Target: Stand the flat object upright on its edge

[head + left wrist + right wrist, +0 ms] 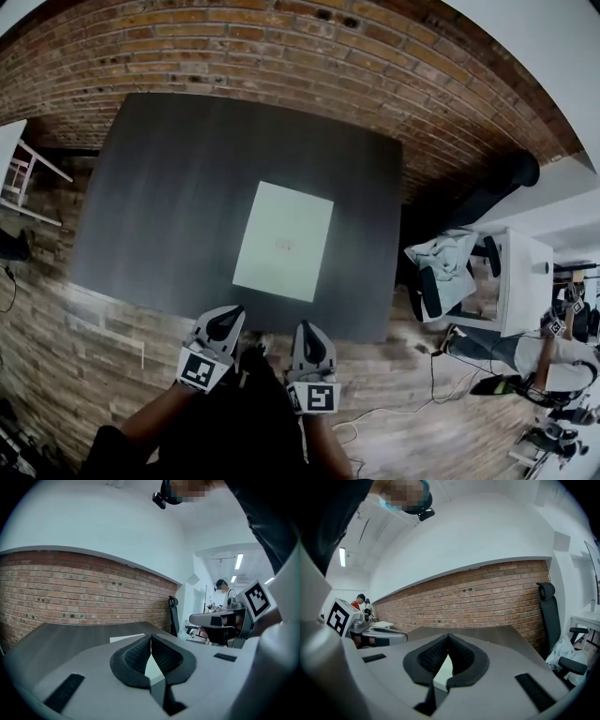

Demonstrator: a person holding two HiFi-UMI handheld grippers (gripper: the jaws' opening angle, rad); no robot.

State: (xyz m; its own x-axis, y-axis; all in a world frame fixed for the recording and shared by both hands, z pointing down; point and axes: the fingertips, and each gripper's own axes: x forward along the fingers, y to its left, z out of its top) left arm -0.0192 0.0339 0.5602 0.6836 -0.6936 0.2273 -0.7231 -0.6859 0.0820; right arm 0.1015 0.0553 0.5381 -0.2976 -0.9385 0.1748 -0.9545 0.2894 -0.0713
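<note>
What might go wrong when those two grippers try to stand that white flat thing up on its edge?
The white panel lies flat on the dark table, so the shut left gripper and right gripper may only shove it along instead of getting under an edge. Once raised, so thin a panel would probably topple.

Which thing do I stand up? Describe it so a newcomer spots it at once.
Find the dark grey table in front of the brick wall. On it lies a white rectangular panel, flat, right of centre. It is the only thing on the table, pale against the dark top.
</note>
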